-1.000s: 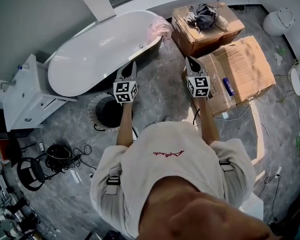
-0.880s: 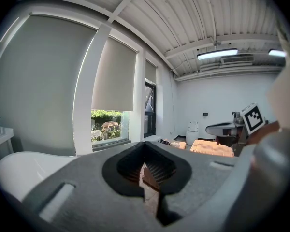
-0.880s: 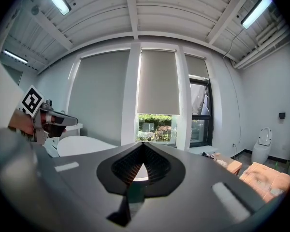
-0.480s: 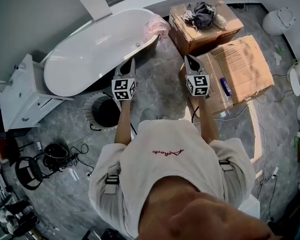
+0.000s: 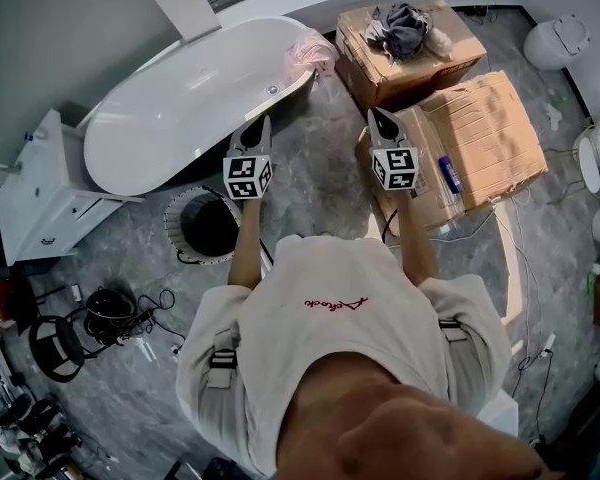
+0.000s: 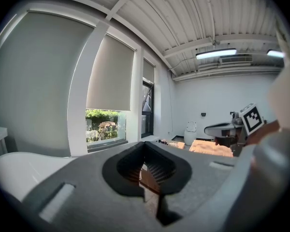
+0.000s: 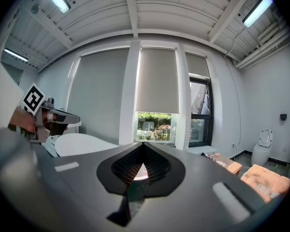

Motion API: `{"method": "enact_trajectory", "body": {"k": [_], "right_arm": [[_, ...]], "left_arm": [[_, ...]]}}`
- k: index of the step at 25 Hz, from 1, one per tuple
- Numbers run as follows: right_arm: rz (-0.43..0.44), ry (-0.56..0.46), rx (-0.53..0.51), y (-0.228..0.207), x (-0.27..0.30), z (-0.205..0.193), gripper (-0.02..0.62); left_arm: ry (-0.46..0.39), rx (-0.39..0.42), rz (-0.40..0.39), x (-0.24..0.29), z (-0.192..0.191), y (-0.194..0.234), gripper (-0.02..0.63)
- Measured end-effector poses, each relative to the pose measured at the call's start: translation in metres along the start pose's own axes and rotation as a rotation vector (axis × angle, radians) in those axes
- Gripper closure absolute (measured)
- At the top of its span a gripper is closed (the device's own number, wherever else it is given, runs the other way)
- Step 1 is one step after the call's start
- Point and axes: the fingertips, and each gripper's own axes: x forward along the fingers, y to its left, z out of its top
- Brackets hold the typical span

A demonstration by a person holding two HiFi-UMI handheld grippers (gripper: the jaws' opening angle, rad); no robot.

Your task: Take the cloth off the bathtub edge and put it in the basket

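Note:
A pink cloth (image 5: 312, 50) hangs bunched over the far end of the white bathtub (image 5: 170, 103). The round basket (image 5: 208, 226), dark inside with a white rim, stands on the floor beside the tub, just left of my left arm. My left gripper (image 5: 263, 122) is held over the floor near the tub's side, shut and empty. My right gripper (image 5: 374, 116) is level with it, near a cardboard box, also shut and empty. In the left gripper view the jaws (image 6: 144, 145) meet at the tip. In the right gripper view the jaws (image 7: 144, 145) meet too, with the tub (image 7: 82, 144) behind.
Two cardboard boxes stand to the right: the far one (image 5: 380, 68) carries dark cloths (image 5: 405, 26), the near one (image 5: 485, 133) a blue item. A white cabinet (image 5: 45, 198) sits at the tub's left end, a toilet (image 5: 558, 40) at far right. Cables and gear lie lower left.
The person has stepped slightly forward, and both grippers have moved forward a little with them. Both stay shut and empty.

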Motion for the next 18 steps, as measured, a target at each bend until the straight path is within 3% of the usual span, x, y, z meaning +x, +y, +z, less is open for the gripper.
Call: {"method": "enact_trajectory", "body": {"k": [18], "right_arm": [[-0.019, 0.025, -0.011, -0.018, 0.046, -0.009, 0.591]], "left_arm": [[-0.005, -0.014, -0.027, 0.055, -0.005, 0.025, 0.606]]}}
